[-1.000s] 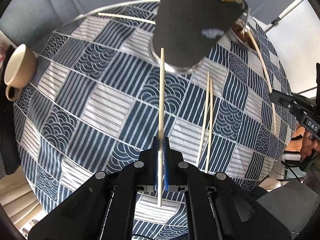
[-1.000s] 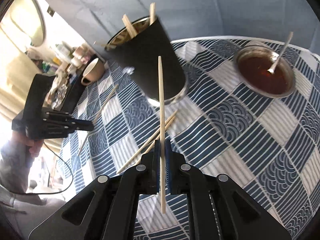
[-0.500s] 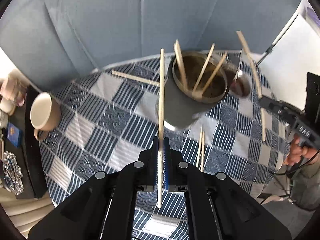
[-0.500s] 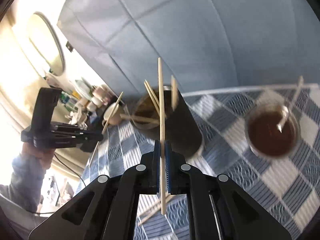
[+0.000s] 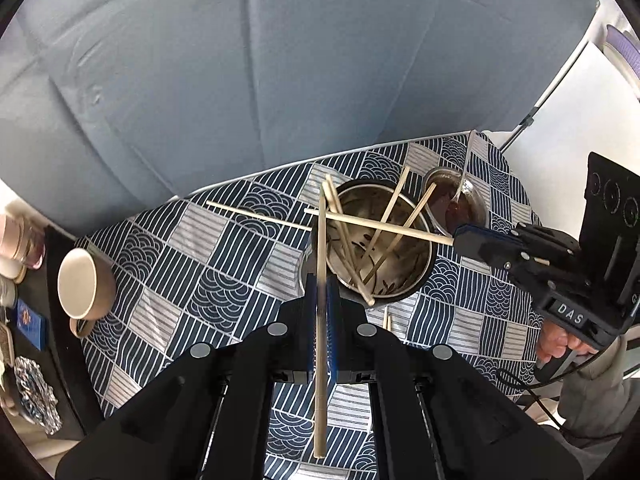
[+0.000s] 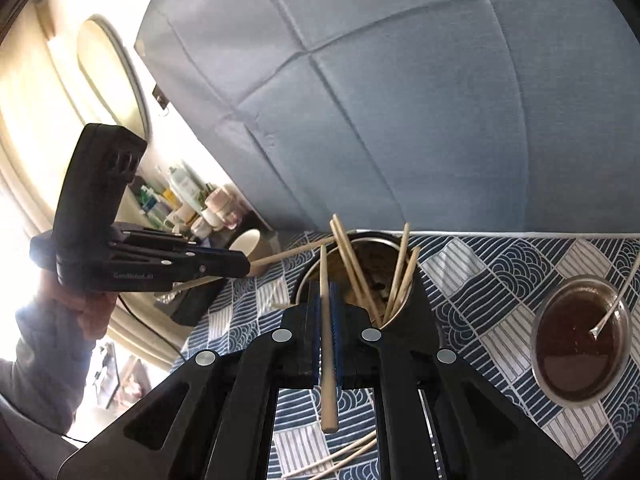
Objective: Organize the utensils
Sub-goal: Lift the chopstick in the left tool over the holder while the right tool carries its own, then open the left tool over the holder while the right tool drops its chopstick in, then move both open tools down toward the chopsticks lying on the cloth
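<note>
I am holding one chopstick pinched tight in my left gripper, its tip hanging over the rim of the black holder cup, where several chopsticks are already leaning. My right gripper is clamping its own chopstick, reaching across above the cup's mouth. More chopsticks are lying loose on the blue patterned tablecloth, and the sauce bowl is sitting just beside the cup
</note>
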{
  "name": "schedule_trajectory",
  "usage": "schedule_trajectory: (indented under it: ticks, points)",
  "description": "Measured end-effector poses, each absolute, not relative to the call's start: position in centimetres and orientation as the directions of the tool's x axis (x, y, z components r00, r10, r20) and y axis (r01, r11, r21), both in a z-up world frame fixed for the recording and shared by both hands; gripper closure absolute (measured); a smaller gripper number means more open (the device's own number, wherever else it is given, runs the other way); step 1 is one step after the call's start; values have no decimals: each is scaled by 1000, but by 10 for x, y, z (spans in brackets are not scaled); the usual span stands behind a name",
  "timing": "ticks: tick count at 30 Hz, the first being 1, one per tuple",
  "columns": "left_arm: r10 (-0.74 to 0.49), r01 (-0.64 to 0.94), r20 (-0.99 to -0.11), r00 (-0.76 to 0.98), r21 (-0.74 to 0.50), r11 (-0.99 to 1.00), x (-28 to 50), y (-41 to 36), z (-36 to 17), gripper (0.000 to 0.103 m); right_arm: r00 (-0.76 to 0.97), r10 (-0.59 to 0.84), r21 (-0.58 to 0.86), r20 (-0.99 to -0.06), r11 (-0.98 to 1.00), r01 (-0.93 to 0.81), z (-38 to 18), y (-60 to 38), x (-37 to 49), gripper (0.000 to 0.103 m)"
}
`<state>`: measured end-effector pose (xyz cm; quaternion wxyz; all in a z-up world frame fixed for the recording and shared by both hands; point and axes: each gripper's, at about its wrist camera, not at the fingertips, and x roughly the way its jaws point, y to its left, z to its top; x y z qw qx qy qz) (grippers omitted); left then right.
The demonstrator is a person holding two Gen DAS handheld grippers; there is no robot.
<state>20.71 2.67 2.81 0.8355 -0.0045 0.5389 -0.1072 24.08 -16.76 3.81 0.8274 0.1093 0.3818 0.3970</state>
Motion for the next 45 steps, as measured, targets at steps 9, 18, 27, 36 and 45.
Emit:
schedule_trajectory:
  ticks: [9,18,27,36,45]
  points:
    - [-204,206,-887,415,-127,970,182,22,47,98,442,687,414,-577,712,-567,57,-192,239,98]
    - [-183,233,-904,386,-96,968,171,11,46,98,450,656,359,-605,730,-582,57,-173,241,98]
    - [-170,210,-902,397,-91,973,174,13,45,75,470,624,295,-625,746,-598,58,-147,251,94]
    - [-134,150,-919,370,-84,985,173,31,24,50,511,590,295,-625,785,-544,57,-149,258,59]
    - [-121,128,-934,337,-82,988,166,39,8,45,538,568,328,-622,814,-480,54,-169,257,51]
